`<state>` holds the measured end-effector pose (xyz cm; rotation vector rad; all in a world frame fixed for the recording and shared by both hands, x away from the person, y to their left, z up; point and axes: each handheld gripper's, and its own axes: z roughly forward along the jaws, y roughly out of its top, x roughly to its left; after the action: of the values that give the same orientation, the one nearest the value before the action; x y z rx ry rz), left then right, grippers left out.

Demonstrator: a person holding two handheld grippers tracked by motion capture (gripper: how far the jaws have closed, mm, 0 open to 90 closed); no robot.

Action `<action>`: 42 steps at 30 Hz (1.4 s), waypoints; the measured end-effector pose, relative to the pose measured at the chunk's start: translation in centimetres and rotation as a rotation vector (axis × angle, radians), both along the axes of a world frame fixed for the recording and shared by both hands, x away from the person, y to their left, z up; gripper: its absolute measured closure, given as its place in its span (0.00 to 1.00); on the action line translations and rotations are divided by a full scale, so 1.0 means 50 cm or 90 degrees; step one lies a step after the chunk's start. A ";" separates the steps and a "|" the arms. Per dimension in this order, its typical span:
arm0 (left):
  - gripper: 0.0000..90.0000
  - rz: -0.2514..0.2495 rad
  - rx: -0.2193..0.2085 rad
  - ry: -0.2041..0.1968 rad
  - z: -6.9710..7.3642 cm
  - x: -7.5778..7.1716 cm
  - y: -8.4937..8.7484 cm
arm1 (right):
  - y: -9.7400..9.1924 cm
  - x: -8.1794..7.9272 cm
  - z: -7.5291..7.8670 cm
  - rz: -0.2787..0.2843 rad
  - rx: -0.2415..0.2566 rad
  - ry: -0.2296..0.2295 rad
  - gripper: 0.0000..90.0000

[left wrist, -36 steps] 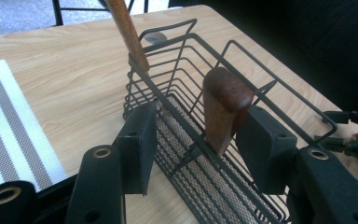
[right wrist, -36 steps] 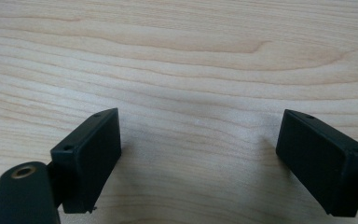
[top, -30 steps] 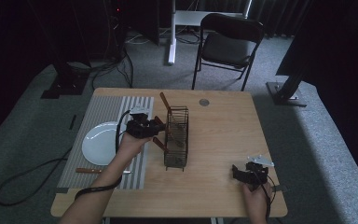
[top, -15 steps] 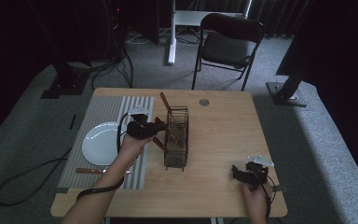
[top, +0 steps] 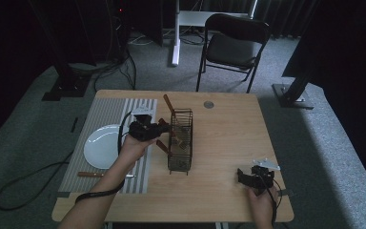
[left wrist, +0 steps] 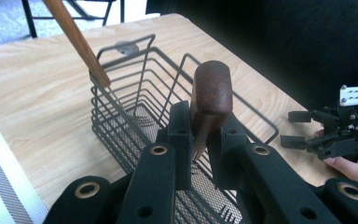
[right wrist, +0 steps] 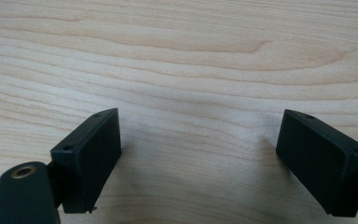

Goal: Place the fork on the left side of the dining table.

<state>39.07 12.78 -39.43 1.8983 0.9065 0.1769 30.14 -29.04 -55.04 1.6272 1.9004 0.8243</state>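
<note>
The left tool (left wrist: pixel 200 140) has just closed on a dark brown wooden handle (left wrist: pixel 210 93) above the wire basket (left wrist: pixel 135 107); the right tool (right wrist: pixel 198 158) rests open.

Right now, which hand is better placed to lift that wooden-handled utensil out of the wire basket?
Left. The left gripper is shut on the wooden-handled utensil standing in the wire basket. The right gripper rests open on the table, well away from the basket.

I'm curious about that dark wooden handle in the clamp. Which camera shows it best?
The left gripper view: the wooden handle stands close up, pinched between the left gripper. In the high view it is tiny beside the wire basket.
</note>
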 end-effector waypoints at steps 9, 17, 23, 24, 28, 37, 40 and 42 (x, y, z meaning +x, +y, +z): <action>0.90 -0.003 -0.018 -0.020 0.045 -0.019 0.017 | 0.000 0.000 0.000 0.000 0.000 -0.001 0.15; 0.89 0.002 -0.051 -0.024 0.075 -0.032 0.043 | 0.000 0.000 0.000 0.000 0.000 -0.001 0.15; 0.90 0.005 -0.059 -0.043 0.105 -0.043 0.051 | 0.000 0.000 0.000 0.000 0.000 -0.001 0.15; 0.89 0.000 -0.064 -0.042 0.110 -0.044 0.053 | 0.000 0.000 0.000 0.000 0.000 -0.001 0.15; 0.89 0.011 -0.069 -0.056 0.132 -0.051 0.067 | 0.000 0.000 0.000 0.000 0.000 -0.001 0.15; 0.89 0.049 -0.067 -0.072 0.164 -0.054 0.126 | 0.000 0.000 0.000 0.000 -0.001 0.000 0.15; 0.89 0.074 -0.069 -0.073 0.167 -0.049 0.152 | 0.000 0.000 0.000 0.000 -0.001 -0.001 0.15; 0.89 0.083 -0.076 -0.071 0.167 -0.047 0.167 | 0.000 0.000 0.000 0.000 0.000 -0.001 0.15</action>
<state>36.74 21.11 -31.10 1.7035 0.9447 0.2980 30.15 -29.04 -55.04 1.6264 1.8991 0.8245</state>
